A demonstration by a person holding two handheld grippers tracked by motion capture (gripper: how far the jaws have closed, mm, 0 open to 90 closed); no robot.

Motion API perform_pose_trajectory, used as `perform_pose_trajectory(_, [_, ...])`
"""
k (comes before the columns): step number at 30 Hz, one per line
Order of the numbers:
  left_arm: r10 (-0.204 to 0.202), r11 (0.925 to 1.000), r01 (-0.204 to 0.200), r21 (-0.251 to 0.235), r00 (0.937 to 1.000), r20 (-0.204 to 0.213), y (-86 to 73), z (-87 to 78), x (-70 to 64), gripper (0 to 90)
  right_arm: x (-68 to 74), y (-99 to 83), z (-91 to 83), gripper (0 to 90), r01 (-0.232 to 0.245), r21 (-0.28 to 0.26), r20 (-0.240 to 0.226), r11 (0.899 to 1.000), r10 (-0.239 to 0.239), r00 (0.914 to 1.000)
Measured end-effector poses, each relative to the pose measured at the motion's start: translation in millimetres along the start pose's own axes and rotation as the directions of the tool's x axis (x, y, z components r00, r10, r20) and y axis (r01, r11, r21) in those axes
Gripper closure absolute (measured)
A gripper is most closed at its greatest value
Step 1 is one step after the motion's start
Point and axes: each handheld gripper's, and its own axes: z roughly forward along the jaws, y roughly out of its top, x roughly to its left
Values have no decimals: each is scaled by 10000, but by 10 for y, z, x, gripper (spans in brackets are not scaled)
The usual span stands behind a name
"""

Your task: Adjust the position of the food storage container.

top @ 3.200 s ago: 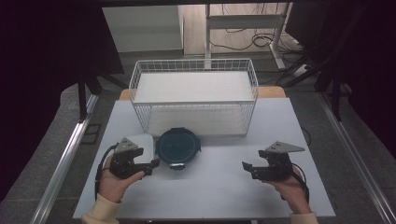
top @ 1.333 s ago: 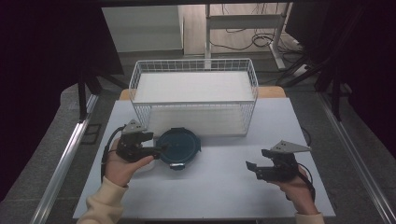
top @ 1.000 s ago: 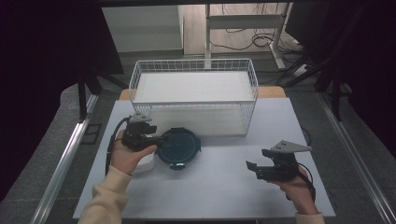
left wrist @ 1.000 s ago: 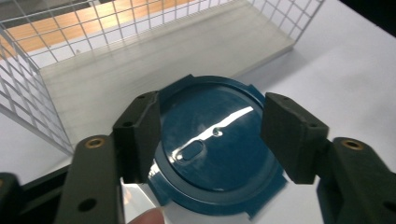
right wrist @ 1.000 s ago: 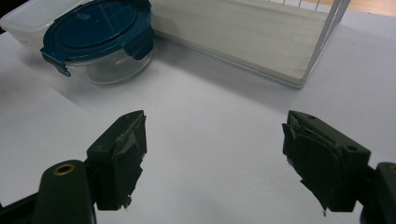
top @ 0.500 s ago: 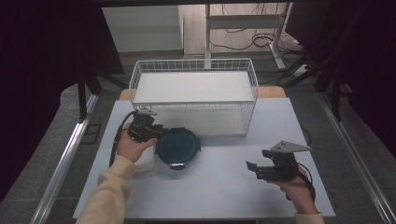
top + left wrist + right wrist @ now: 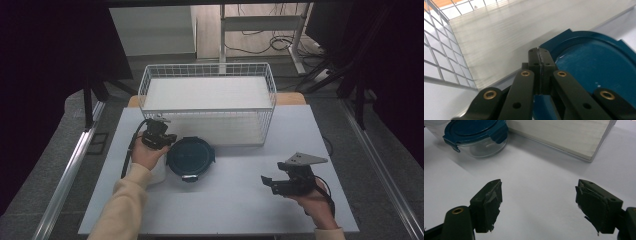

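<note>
The round glass container with the dark teal lid (image 7: pixel 190 158) stands on the white bench (image 7: pixel 235 210), left of the middle, just in front of the white wire basket (image 7: pixel 207 112) that sits along the far edge. The left tongs (image 7: pixel 161 138) are at the far-left rim of the lid, and in the left gripper view the left tongs (image 7: pixel 540 58) have their jaws pressed fully together, with nothing between them; the tip lies over the edge of the lid (image 7: pixel 599 72), close to one of its corner tabs, but I cannot tell if it touches. So the step in hand seems to be to push or to press at the lid's rim, perhaps at a clip, not to grasp it. To do this well, I think the closed tip should meet the tab squarely and move slowly, because the container can slide easily on the smooth bench and the basket wall is just behind it. The right tongs (image 7: pixel 272 182) wait well apart near the right front corner, and in the right gripper view the right tongs (image 7: pixel 539 205) stand wide open and empty, with the container (image 7: pixel 477 136) farther off. It would help to bring them to the right side of the glass bowl and steady it, so the push does not turn the container. If a clip must be lifted, the left jaws need first to open a little.
</note>
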Motion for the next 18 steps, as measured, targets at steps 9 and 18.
perform_pose_trajectory(9, [102,9996,-97,281,9998,-197,-26,112,13,899,-8,-5,3,207,6,-28,35,10000,-6,10000])
perform_pose_trajectory(18, [166,9986,-150,498,9993,-332,-31,181,66,899,-11,-7,-1,206,60,-26,35,10000,-60,10000])
